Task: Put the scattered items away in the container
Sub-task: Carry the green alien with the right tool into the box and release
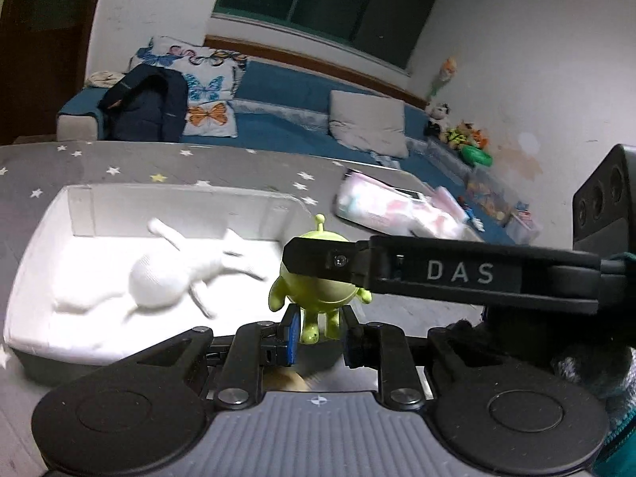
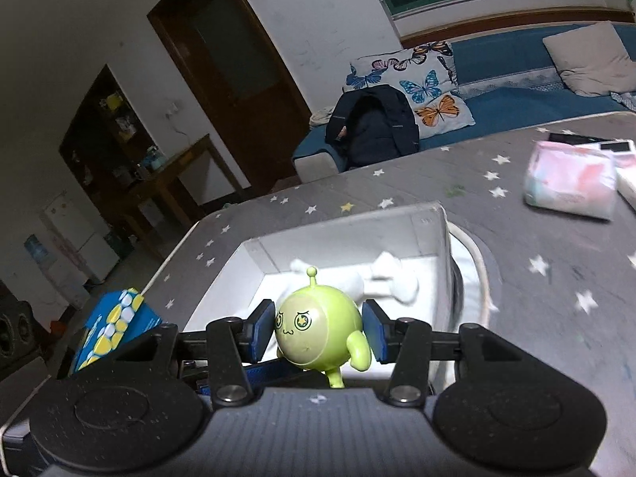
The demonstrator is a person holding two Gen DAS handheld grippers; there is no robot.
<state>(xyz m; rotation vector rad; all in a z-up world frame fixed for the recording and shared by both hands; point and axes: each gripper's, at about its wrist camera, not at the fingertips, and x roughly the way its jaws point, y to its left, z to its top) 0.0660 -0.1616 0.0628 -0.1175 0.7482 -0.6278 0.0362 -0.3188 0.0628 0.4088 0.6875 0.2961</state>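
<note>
The right gripper [image 2: 318, 332] clamps the green alien figure [image 2: 318, 334] by its round head, above the near edge of the white container [image 2: 349, 224]. The left gripper [image 1: 320, 334], jaws narrow, brackets the figure's legs; contact there is unclear. A white plush toy [image 1: 167, 278] lies inside the container.

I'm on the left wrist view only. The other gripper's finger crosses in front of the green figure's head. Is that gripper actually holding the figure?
Observer: Yes. In the right wrist view, the right gripper has a blue pad on each side of the green figure, at its round head.
Operator: Which way is its face pointing?
Observer: Toward the right wrist camera, so away from yours.
Operator: Is there anything near the container that I'm missing?
Observer: A blue and yellow box shows left of the white container in that view.
</note>
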